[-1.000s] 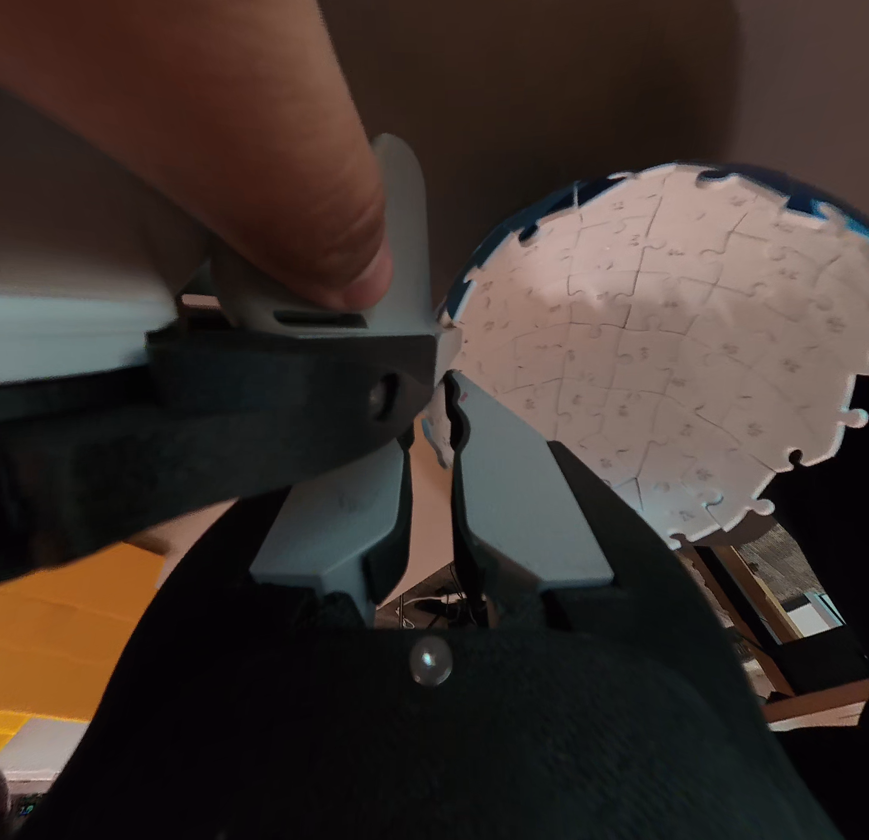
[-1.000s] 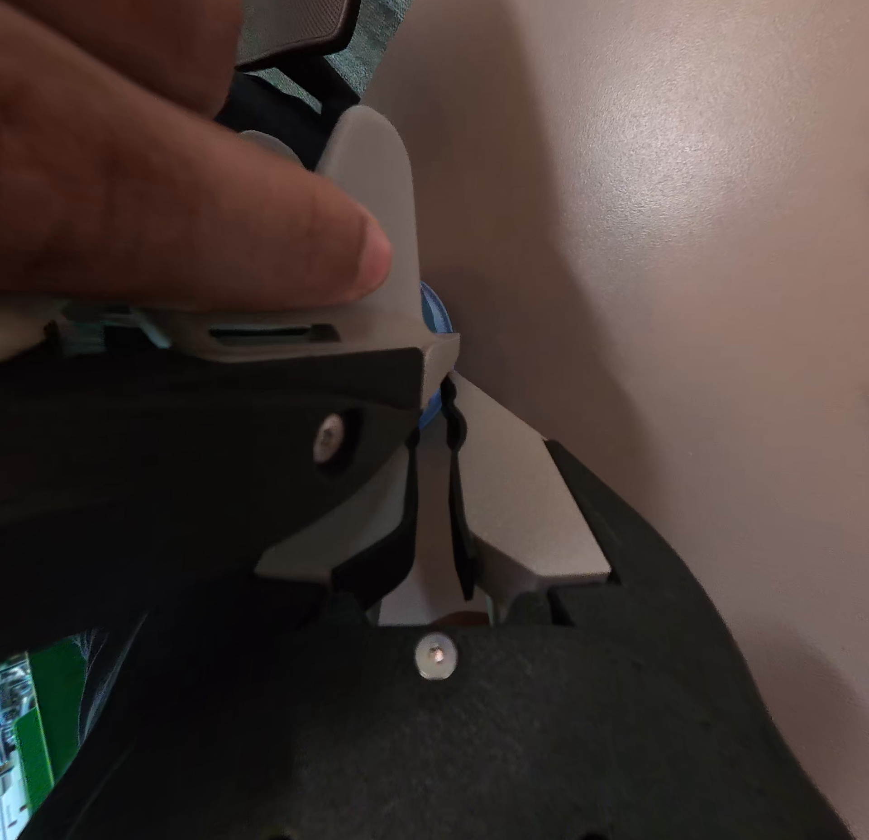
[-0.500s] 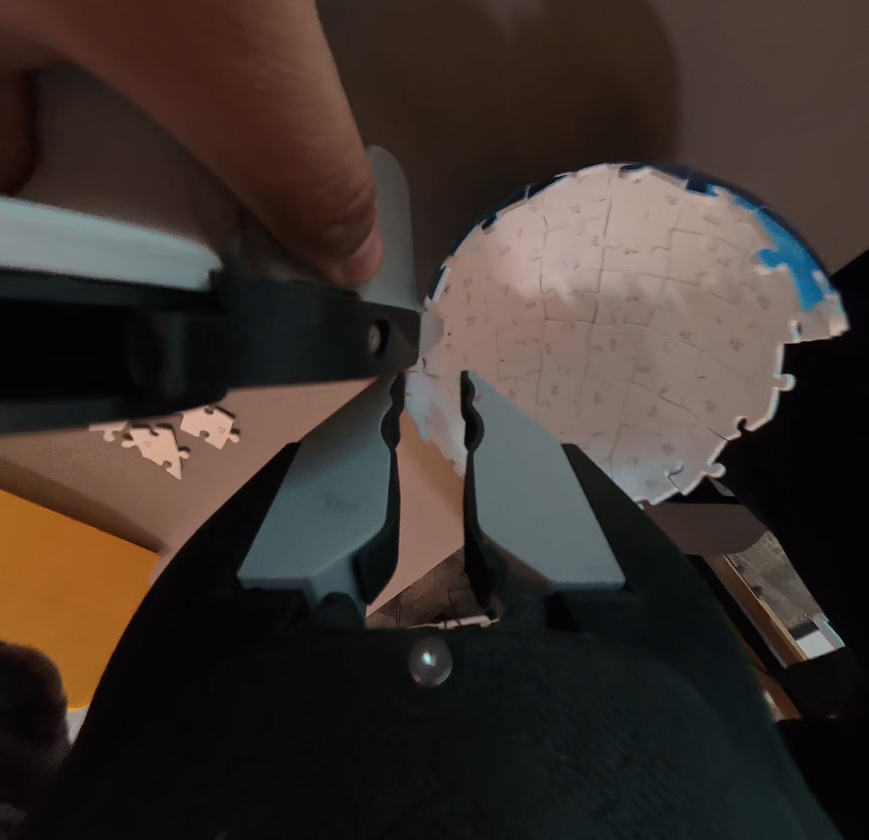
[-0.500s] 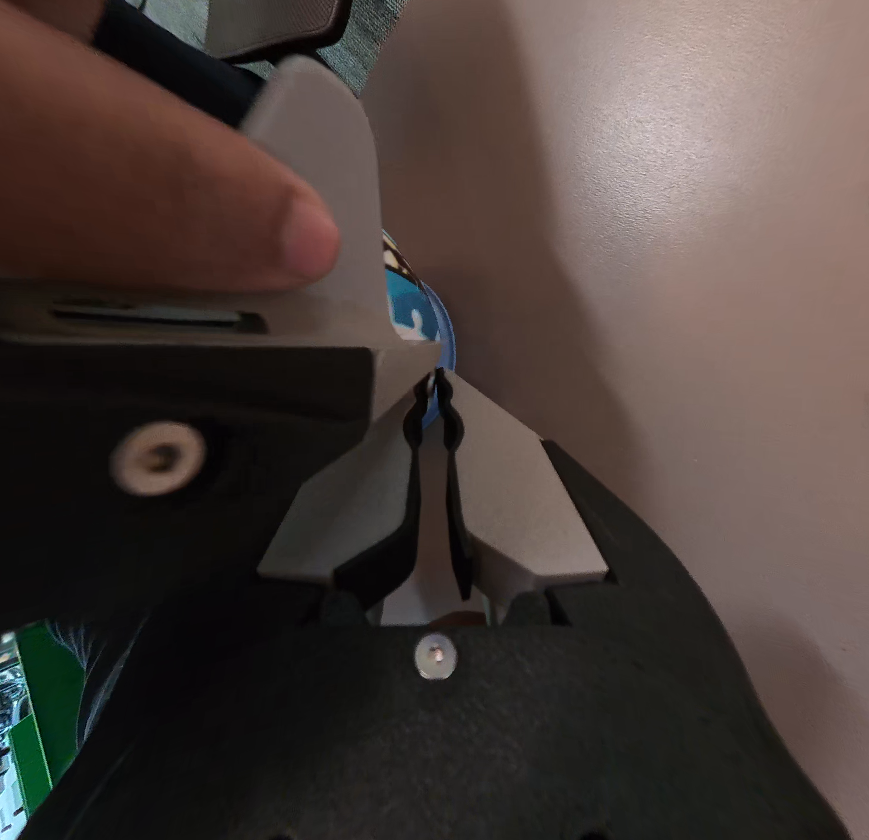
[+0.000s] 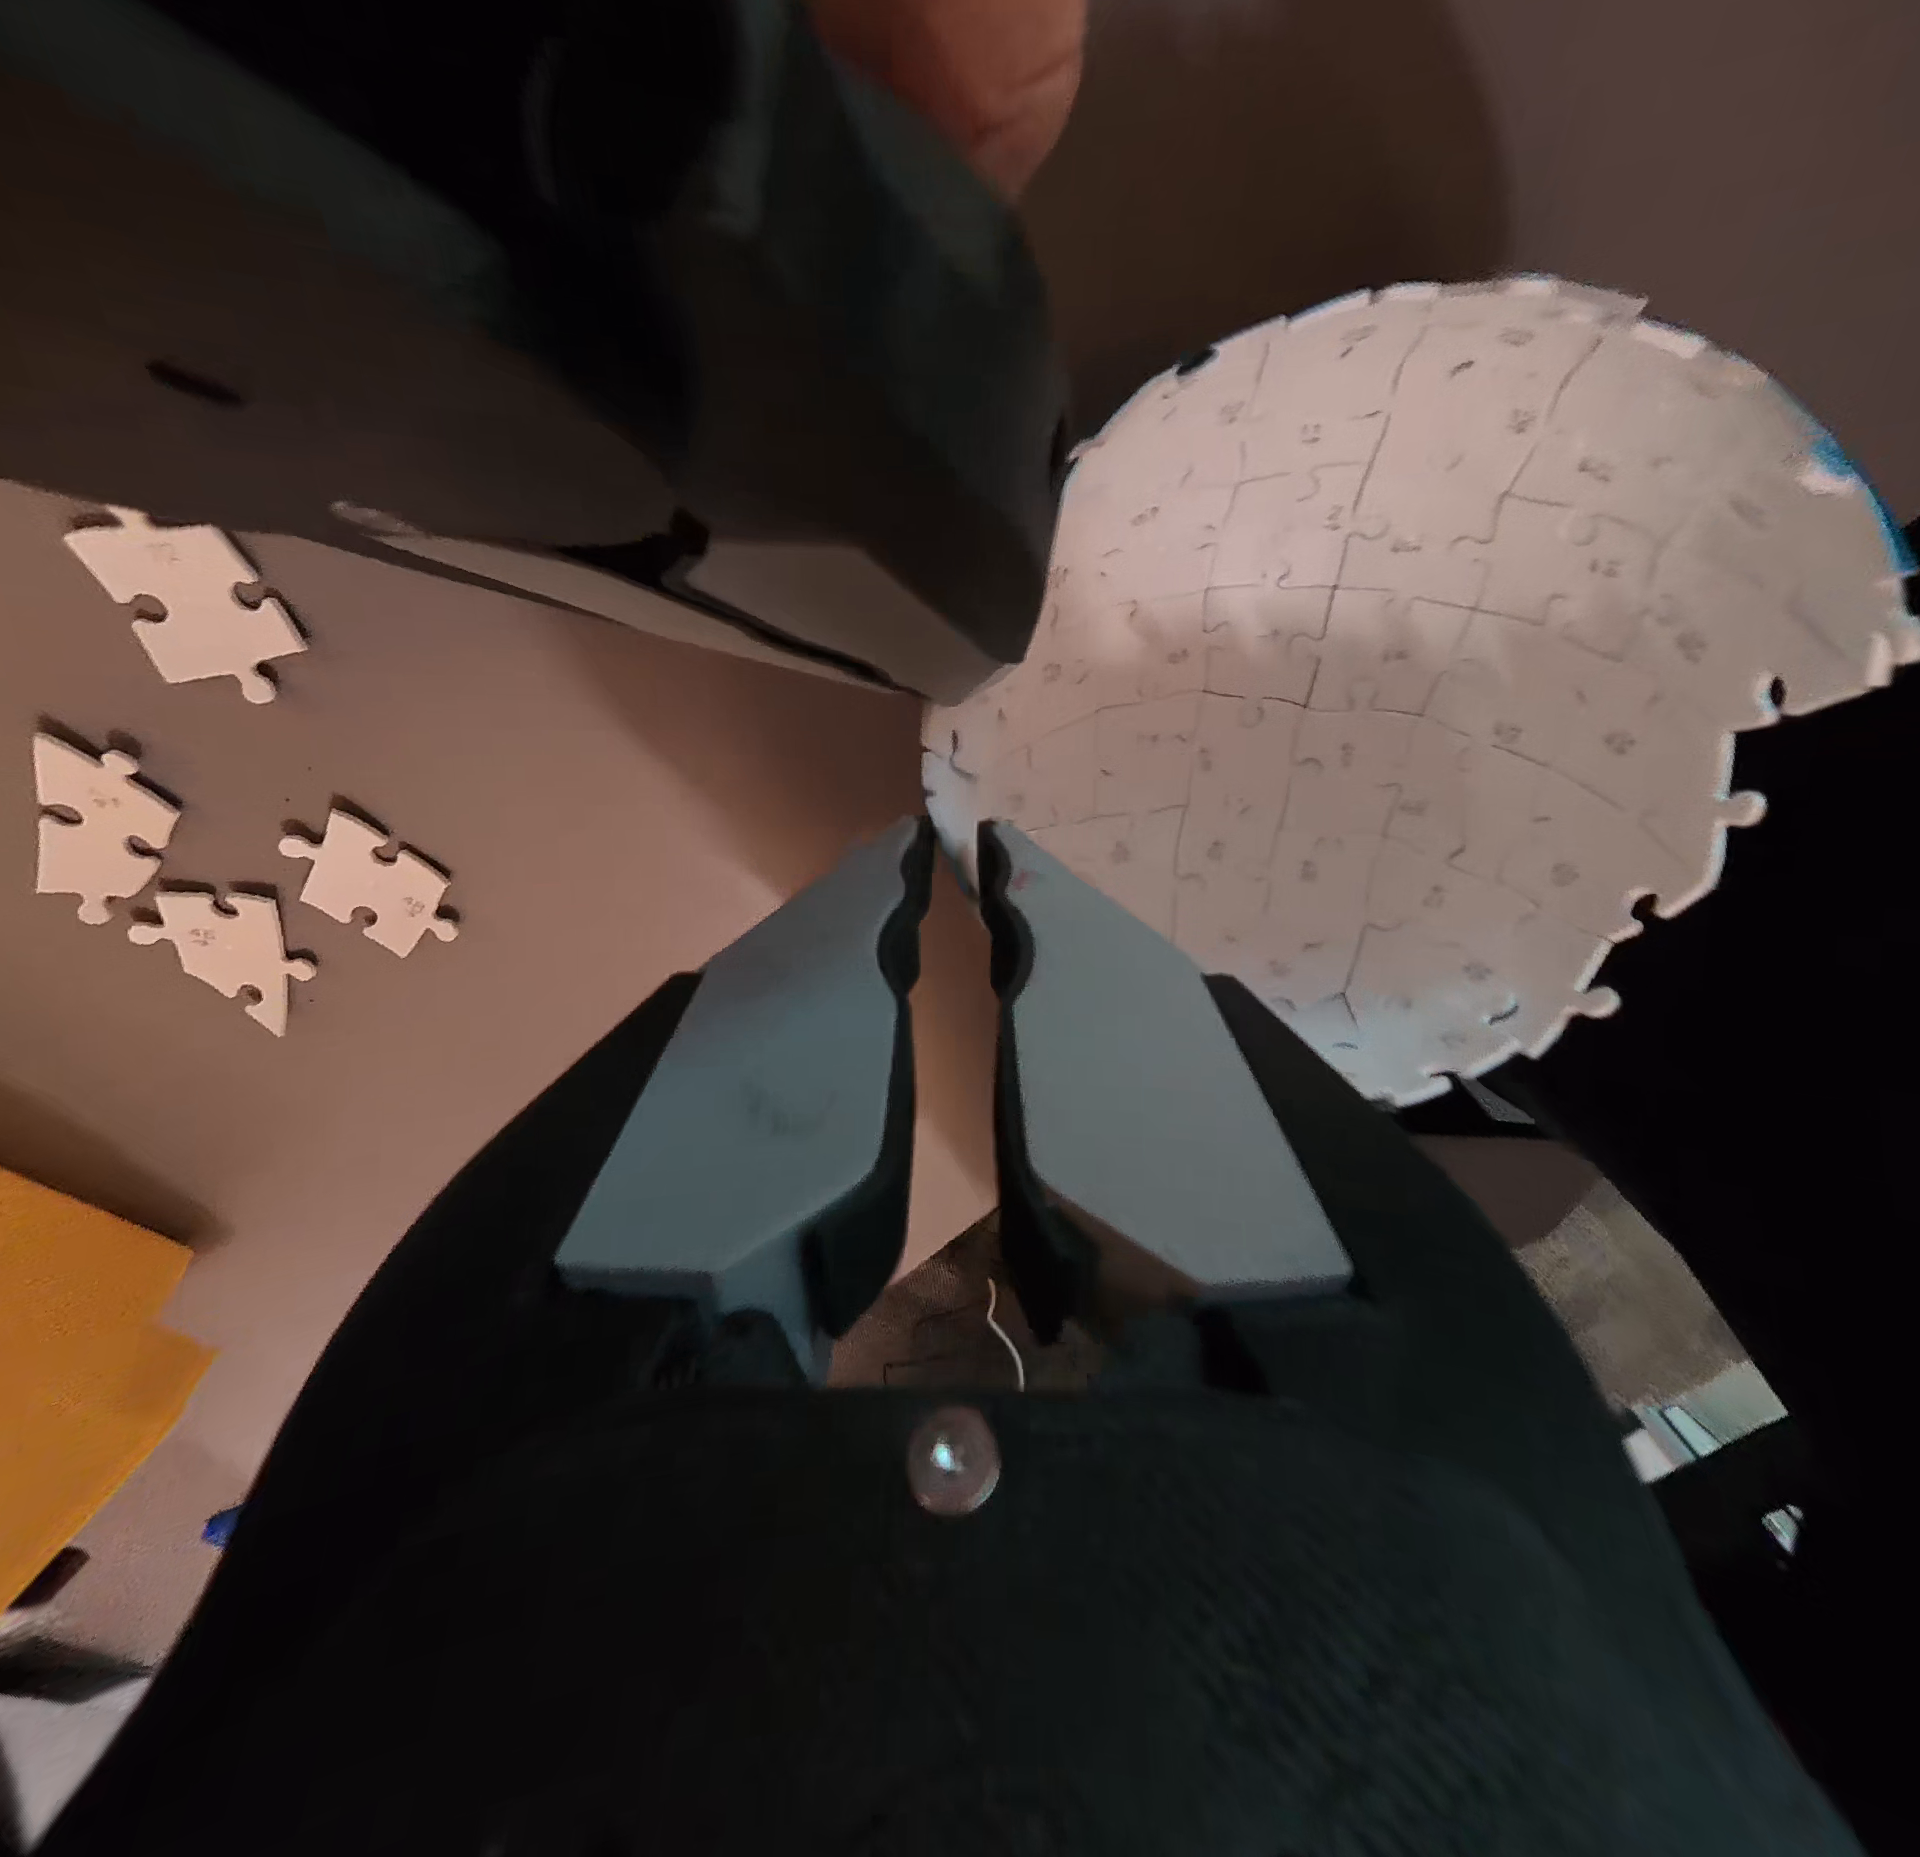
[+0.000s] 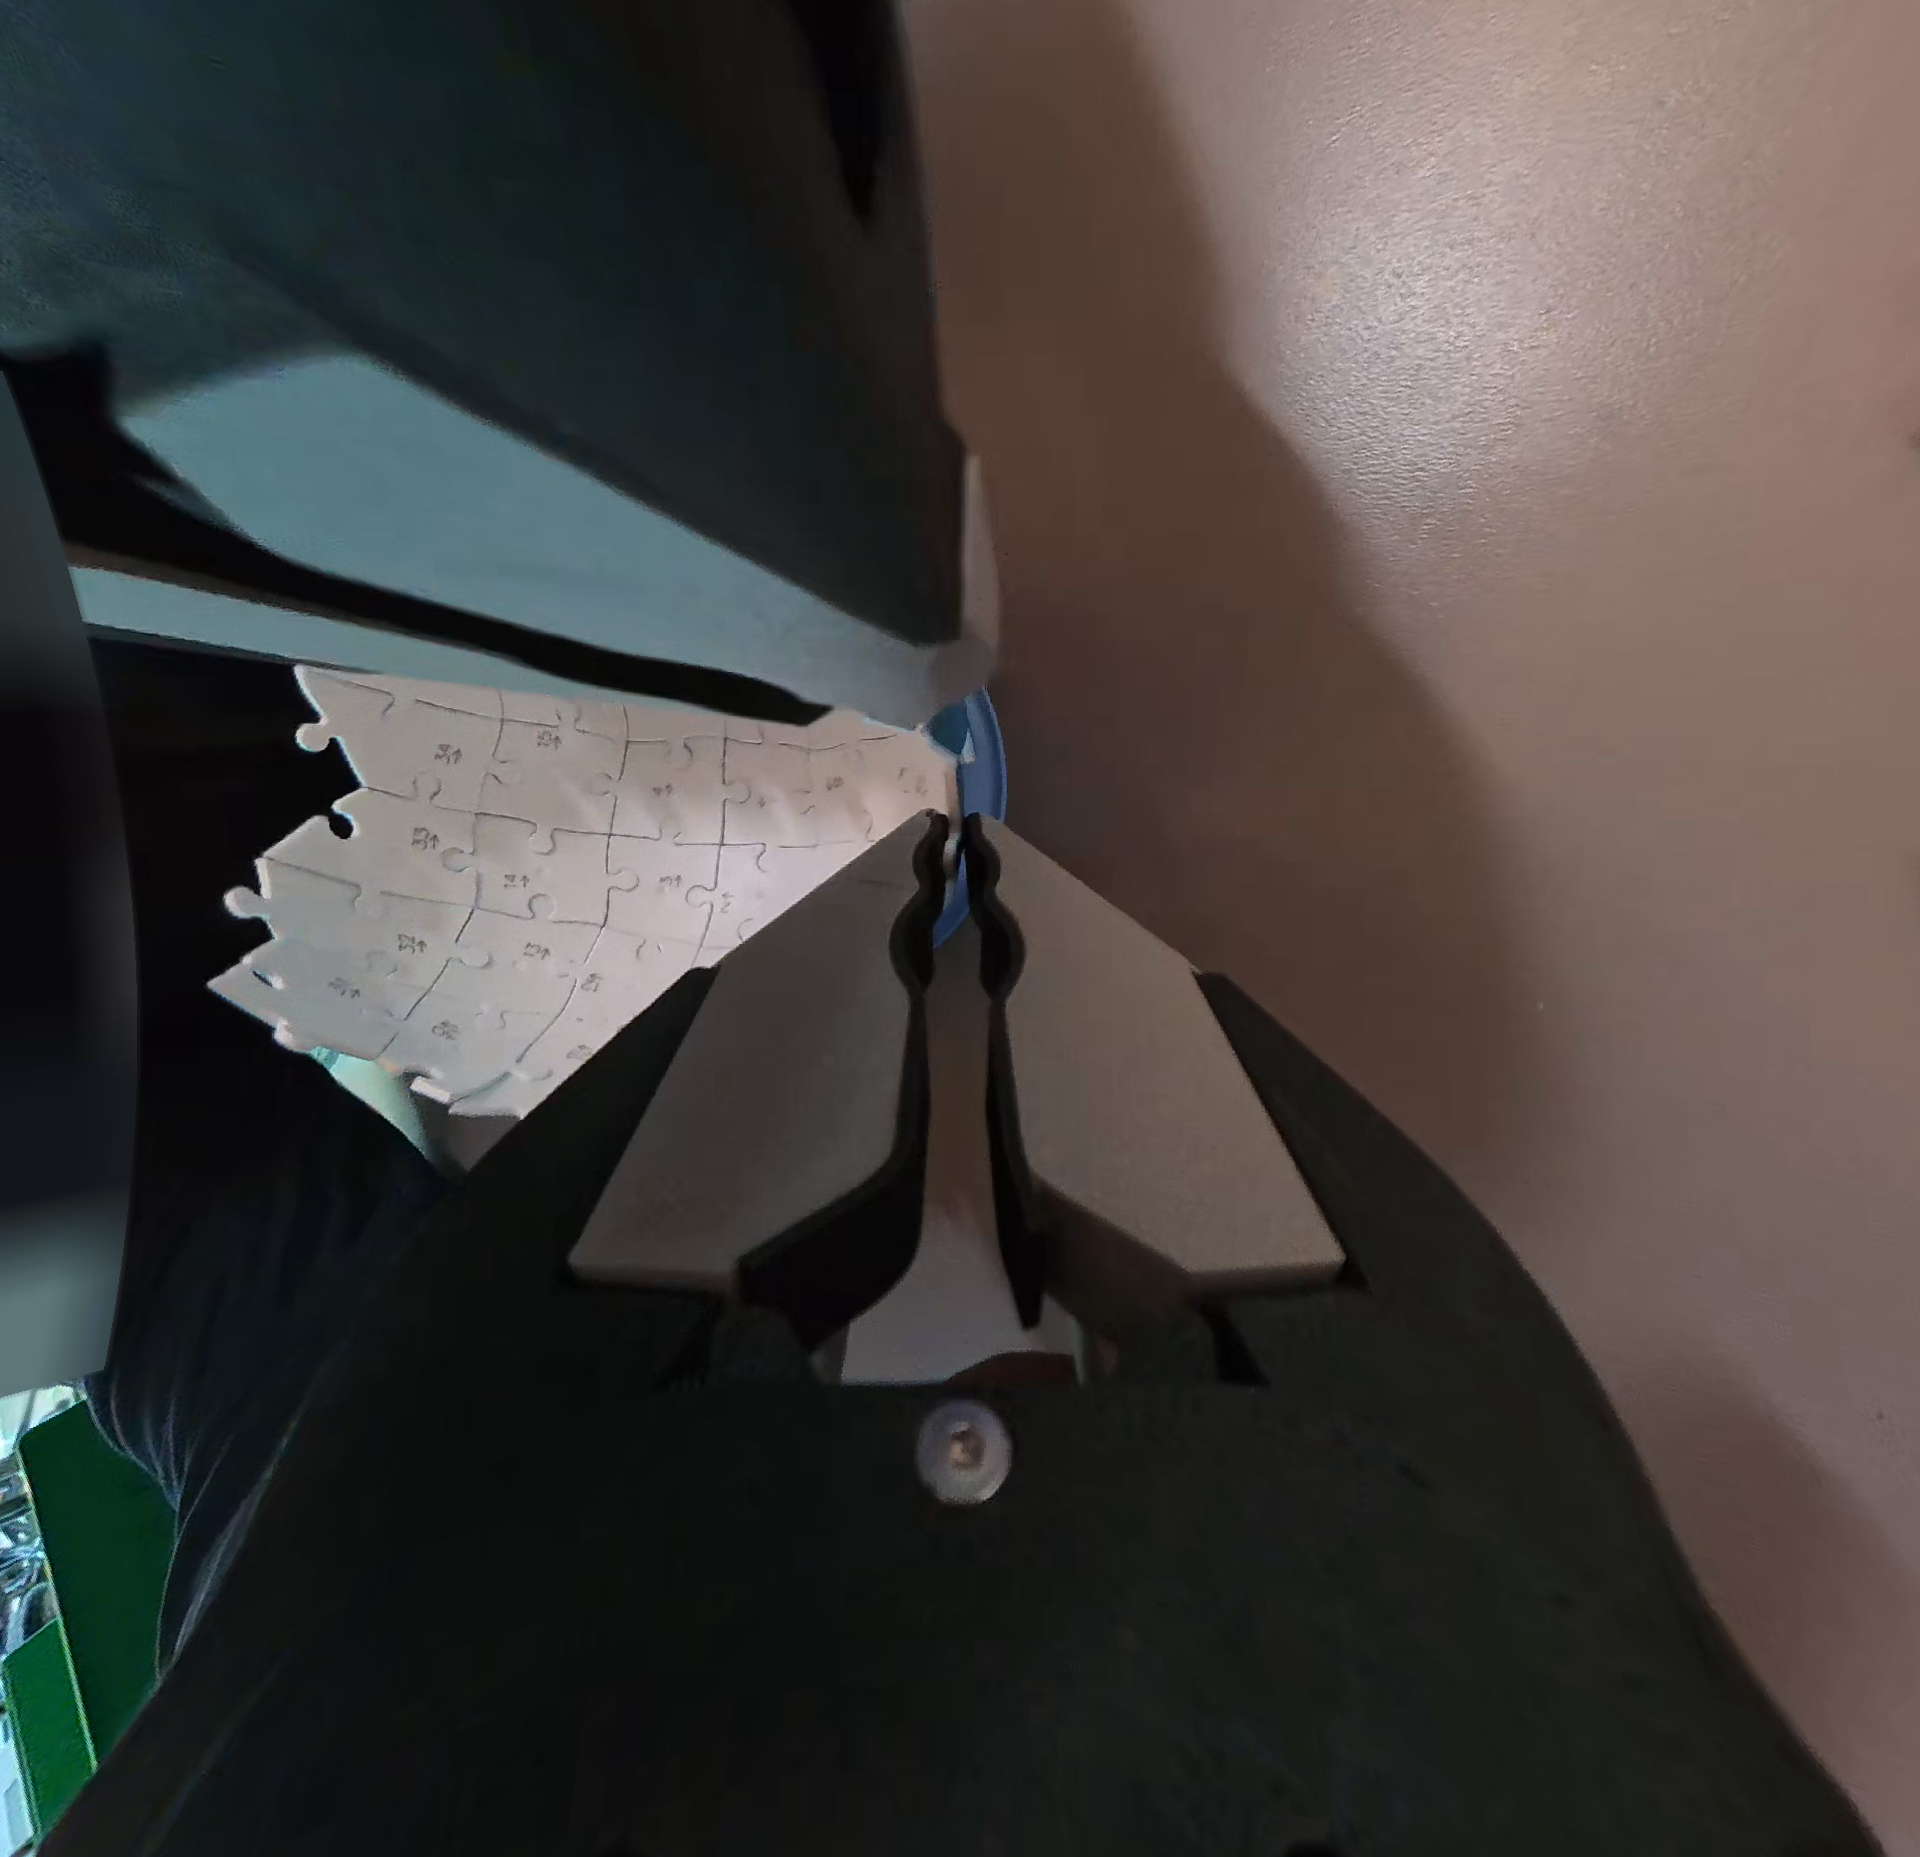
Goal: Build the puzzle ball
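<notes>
The half-built white puzzle ball shell (image 5: 1403, 685), blue outside, is held off the beige table surface (image 5: 623, 768). Its rim is pinched by the right gripper (image 6: 956, 831). The left gripper (image 5: 954, 841) is slightly parted beside the rim. Four loose white puzzle pieces (image 5: 223, 779) lie near the table's edge.

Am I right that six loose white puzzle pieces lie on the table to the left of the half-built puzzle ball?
Not quite: the left wrist view shows four loose white puzzle pieces, not six. They do lie on the table, left of the half-built puzzle ball.
</notes>
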Demonstrator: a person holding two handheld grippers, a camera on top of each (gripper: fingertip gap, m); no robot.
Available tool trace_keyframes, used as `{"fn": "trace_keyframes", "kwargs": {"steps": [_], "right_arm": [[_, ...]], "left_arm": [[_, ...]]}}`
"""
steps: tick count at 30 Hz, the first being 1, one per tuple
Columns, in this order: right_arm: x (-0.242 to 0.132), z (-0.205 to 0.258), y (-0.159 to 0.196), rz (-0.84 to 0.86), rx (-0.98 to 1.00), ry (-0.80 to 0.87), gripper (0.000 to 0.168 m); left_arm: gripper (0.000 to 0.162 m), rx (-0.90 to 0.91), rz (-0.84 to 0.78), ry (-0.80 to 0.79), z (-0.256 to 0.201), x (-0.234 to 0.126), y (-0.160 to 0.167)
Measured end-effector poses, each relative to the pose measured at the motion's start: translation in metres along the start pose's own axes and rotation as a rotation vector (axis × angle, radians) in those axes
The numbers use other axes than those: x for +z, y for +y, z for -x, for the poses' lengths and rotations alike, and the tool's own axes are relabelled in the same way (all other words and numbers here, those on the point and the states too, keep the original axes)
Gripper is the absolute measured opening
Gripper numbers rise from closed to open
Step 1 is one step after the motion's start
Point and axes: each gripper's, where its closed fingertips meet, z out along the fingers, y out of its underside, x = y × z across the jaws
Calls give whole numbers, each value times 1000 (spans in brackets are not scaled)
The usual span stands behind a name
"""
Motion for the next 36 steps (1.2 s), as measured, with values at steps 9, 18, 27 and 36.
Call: {"fn": "trace_keyframes", "kwargs": {"steps": [9,18,27,36], "right_arm": [[2,0,-1,-7,-4,-14,0],[4,1,-12,-68,-82,-32,1],[7,0,-13,-56,-52,-41,0],[5,-3,-17,-74,-79,-10,0]], "left_arm": [[4,3,-29,-19,0,2,0],[3,2,-87,-21,0,-1,1],[2,-5,-114,-24,3,0,3],[2,-2,-124,-41,6,-2,3]]}}
